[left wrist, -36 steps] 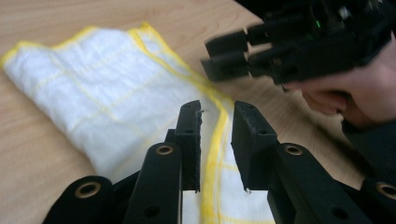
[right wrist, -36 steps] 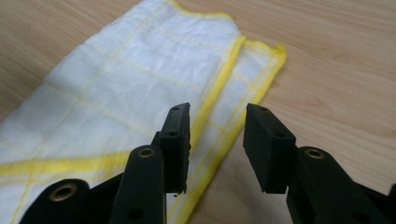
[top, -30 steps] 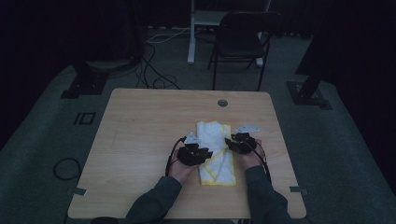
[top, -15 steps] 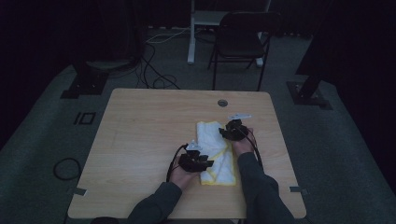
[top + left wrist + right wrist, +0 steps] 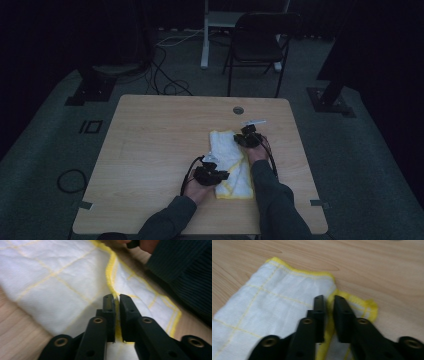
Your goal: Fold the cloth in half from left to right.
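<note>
Cloth part-folded on the counter, both my grippers pinching its yellow hem.

The cloth (image 5: 231,162), white with a yellow grid and yellow border, lies doubled lengthwise on the right half of the counter (image 5: 150,150), running from near me toward the far edge. One fold looks done: the layers overlap, though their edges sit slightly offset at the far corner. My left gripper (image 5: 117,298) has its jaws closed on the hem at the near end; my right gripper (image 5: 329,300) has its jaws nearly together with the upper layer's hem between them at the far end, apparently gripped. I judge a further fold is in hand; squaring the edges, laying the layer down and letting go remain. A chair (image 5: 260,42) stands beyond the counter.
</note>
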Action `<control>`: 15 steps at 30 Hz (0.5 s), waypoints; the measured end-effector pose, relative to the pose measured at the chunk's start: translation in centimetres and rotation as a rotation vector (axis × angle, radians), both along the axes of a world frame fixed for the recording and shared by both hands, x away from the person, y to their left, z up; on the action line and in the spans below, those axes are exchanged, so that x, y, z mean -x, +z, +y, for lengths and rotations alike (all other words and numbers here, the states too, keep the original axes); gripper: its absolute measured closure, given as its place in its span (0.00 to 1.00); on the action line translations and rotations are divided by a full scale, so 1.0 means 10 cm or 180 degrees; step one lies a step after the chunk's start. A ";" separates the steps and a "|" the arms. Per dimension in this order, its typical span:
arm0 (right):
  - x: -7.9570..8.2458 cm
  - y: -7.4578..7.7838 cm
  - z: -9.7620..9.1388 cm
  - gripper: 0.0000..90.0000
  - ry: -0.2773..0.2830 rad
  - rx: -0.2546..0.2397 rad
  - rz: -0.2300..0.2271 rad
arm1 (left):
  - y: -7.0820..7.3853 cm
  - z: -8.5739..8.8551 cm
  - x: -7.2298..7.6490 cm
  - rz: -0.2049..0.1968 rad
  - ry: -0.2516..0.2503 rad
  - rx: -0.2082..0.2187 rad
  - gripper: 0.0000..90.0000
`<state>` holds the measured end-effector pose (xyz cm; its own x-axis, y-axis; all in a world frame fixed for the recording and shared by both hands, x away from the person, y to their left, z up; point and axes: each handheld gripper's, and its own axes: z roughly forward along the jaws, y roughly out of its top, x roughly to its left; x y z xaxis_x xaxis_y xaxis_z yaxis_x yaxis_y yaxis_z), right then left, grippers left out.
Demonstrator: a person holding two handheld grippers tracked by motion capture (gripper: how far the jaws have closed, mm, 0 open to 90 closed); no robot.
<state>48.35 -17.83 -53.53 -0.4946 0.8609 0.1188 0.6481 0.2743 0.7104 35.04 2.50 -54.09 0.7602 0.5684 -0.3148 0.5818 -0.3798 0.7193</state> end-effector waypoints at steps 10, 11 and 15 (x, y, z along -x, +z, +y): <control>0.07 0.12 -0.06 0.98 -0.0147 0.0063 -0.0163 | 0.15 -0.11 0.15 -0.0130 -0.0319 0.0117 0.97; 0.08 0.13 -0.09 0.98 -0.0176 0.0031 -0.0157 | 0.19 -0.13 0.18 -0.0158 -0.0380 0.0141 0.97; 0.10 0.13 -0.16 0.98 -0.0216 0.0006 -0.0142 | 0.24 -0.16 0.25 -0.0206 -0.0395 0.0194 0.97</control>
<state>47.38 -19.48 -52.19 -0.4398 0.8929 0.0962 0.6330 0.2322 0.7385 32.56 0.88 -51.72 0.8432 0.4502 -0.2939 0.4849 -0.4004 0.7775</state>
